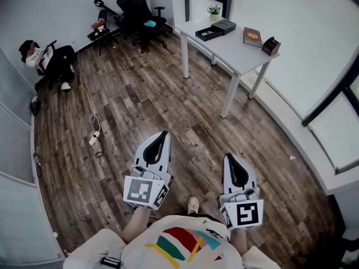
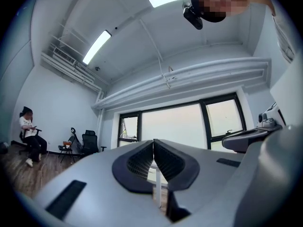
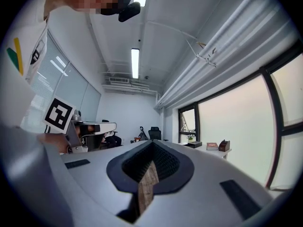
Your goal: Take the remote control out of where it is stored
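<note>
No remote control shows in any view. A white table (image 1: 235,50) stands across the room at the upper right. On it are a flat black box (image 1: 208,33), a dark case (image 1: 224,26), a book (image 1: 252,36) and a small brown holder (image 1: 271,46). My left gripper (image 1: 164,133) and right gripper (image 1: 229,157) are held low in front of the person, well short of the table, both pointing forward. In the left gripper view the left gripper (image 2: 153,143) is shut with nothing held. The right gripper (image 3: 151,144) is likewise shut and empty, and the table (image 3: 214,151) lies far ahead to its right.
Wood floor lies between me and the table. A black office chair (image 1: 137,10) stands at the back. A person (image 1: 47,58) sits at the far left. A cable with a power strip (image 1: 93,139) lies on the floor. A glass partition runs along the left and windows along the right.
</note>
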Motion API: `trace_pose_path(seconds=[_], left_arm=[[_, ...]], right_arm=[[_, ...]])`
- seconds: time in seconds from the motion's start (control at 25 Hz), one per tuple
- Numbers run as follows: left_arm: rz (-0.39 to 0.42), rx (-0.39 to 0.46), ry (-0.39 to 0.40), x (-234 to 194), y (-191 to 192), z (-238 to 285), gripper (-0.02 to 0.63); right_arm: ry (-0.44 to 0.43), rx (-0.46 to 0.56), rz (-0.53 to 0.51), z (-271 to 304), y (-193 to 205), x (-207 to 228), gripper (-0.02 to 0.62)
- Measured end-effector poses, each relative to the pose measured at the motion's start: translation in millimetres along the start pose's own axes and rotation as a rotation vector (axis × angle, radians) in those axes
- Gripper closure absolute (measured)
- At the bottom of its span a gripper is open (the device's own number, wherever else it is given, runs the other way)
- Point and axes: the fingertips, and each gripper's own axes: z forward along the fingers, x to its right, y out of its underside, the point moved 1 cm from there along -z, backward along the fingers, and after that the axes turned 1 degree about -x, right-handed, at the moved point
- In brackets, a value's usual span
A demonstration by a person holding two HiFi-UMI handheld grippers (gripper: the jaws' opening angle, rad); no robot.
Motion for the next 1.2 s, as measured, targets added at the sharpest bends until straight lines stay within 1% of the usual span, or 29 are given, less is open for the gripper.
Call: trace_pose_path(seconds=[0.12,0.28,0.4,0.48,0.6,0.68,0.8,0.96,1.2], left_arm=[[-0.007,0.008,-0.001,3.1,1.9,18.1,0.595],[0.012,-0.008,0.012,10.4,4.3,37.8,0.595],[0.017,-0.008,0.019,5.1,5.2,54.9,0.595],[0.014,-0.005,0.031,0.2,12.5,68.4,0.595],[0.004,-0.001,0.043,-7.0,23.1,94.6,0.595],[-0.005,0.002,0.05,-12.7,23.7,113.6,0.595],[0.003,0.016,0.051,-28.3,21.1,141.8,0.595],[0.006,0.011,0.051,-54.3,22.8,179.0,0.595],[0.013,0.019,0.053,-100.0,18.4,236.6,0.595]], right_arm=[[-0.012,0.006,0.008,7.3,2.6,16.7,0.603],[-0.018,-0.002,0.012,21.8,6.0,35.2,0.603],[-0.033,-0.005,0.012,36.2,6.9,39.9,0.603],[-0.029,-0.009,0.0,49.4,12.6,44.6,0.603],[-0.02,-0.019,-0.006,74.4,20.1,56.1,0.603],[-0.034,-0.029,-0.011,93.1,20.0,62.3,0.603],[-0.046,-0.036,-0.026,125.8,18.2,71.2,0.603],[-0.043,-0.04,-0.001,173.7,18.4,83.8,0.603],[-0.032,-0.043,0.003,244.9,13.2,99.5,0.603]])
